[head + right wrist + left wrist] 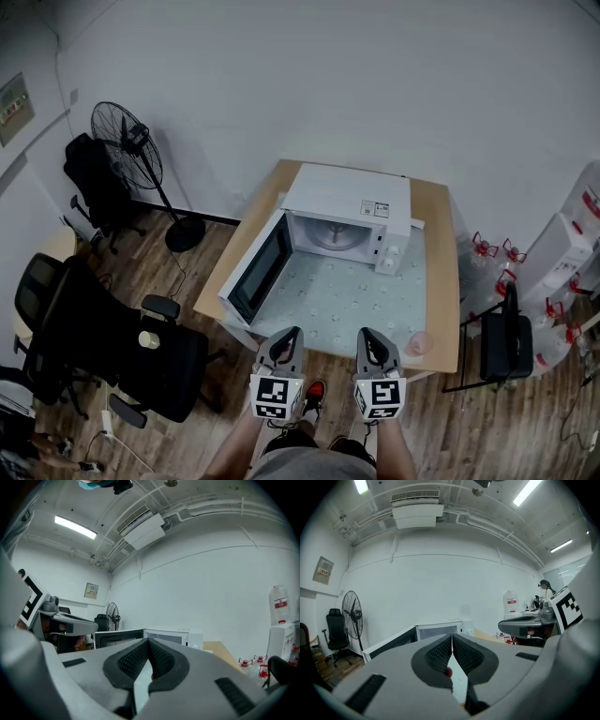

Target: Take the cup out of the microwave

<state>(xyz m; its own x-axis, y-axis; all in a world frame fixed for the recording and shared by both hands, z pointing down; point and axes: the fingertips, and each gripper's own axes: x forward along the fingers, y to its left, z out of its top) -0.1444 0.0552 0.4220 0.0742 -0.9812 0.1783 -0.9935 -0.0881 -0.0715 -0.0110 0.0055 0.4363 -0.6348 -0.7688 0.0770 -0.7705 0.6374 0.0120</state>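
Observation:
A white microwave stands at the back of the table with its door swung open to the left. Inside the cavity I see a round pale turntable; I cannot tell whether anything stands on it. A small pink translucent cup sits on the table near the front right corner. My left gripper and right gripper hover side by side at the table's front edge, both shut and empty. In the left gripper view the jaws meet before the microwave; the right gripper likewise faces the microwave.
The wooden table carries a pale mat. A standing fan and black office chairs fill the left. A black stool and red-capped water bottles are at the right. A person stands far off in the left gripper view.

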